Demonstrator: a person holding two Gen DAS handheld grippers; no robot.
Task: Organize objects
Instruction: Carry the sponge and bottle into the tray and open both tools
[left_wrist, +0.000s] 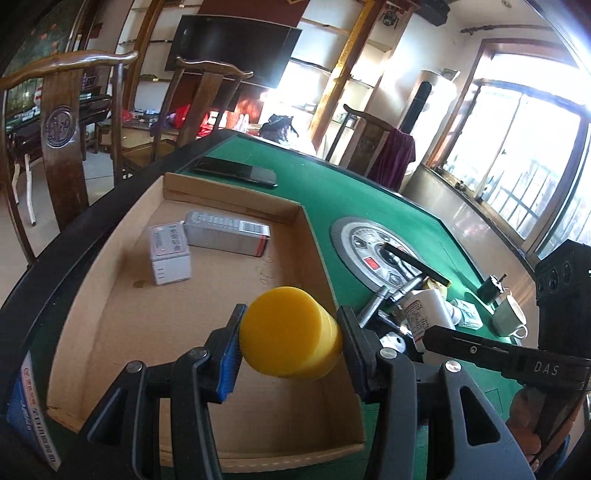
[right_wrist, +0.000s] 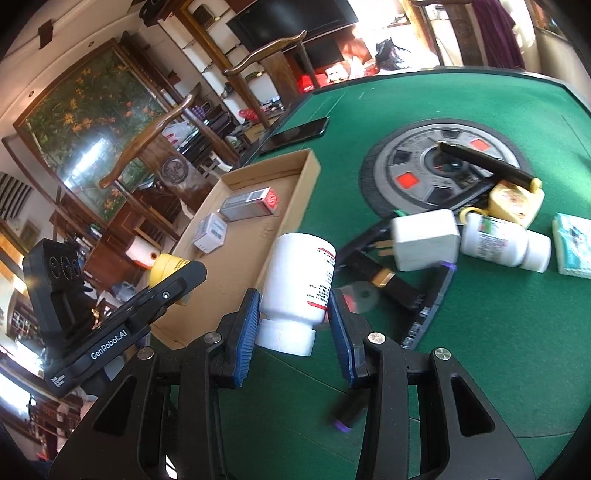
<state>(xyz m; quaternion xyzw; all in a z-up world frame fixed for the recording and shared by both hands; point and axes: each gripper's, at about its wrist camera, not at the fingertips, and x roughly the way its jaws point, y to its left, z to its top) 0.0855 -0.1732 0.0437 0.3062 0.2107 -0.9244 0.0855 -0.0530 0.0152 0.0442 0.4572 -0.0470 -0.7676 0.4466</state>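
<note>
Green felt covers the table (right_wrist: 480, 350), ringed by carved wooden chairs (left_wrist: 59, 129) with a dark screen (left_wrist: 232, 48) on the wall behind. Largest on the felt is the shallow cardboard tray (left_wrist: 229, 206), my landmark; inside it, toward its far corner, lie a long silver box (left_wrist: 227, 232) and a small white box (left_wrist: 170, 254), touching. Beyond the tray's far wall rests a black phone (left_wrist: 236, 170). To the tray's right sits the round grey dial (right_wrist: 439, 162) set in the felt, and by it a heap: a black tube (right_wrist: 487, 164), a white block (right_wrist: 424, 240), a lying white bottle (right_wrist: 506, 240), a teal pack (right_wrist: 574, 243), partly overlapping, some too blurred to name. The left gripper (left_wrist: 291, 343) is clamped on a yellow cylinder (left_wrist: 290, 332) held above the tray's near end. The right gripper (right_wrist: 293, 314) pinches a white pill bottle (right_wrist: 301, 280), cap toward the camera, just right of the tray's wall. A white mug (left_wrist: 511, 319) stands farther right, half hidden by the other gripper's body.
</note>
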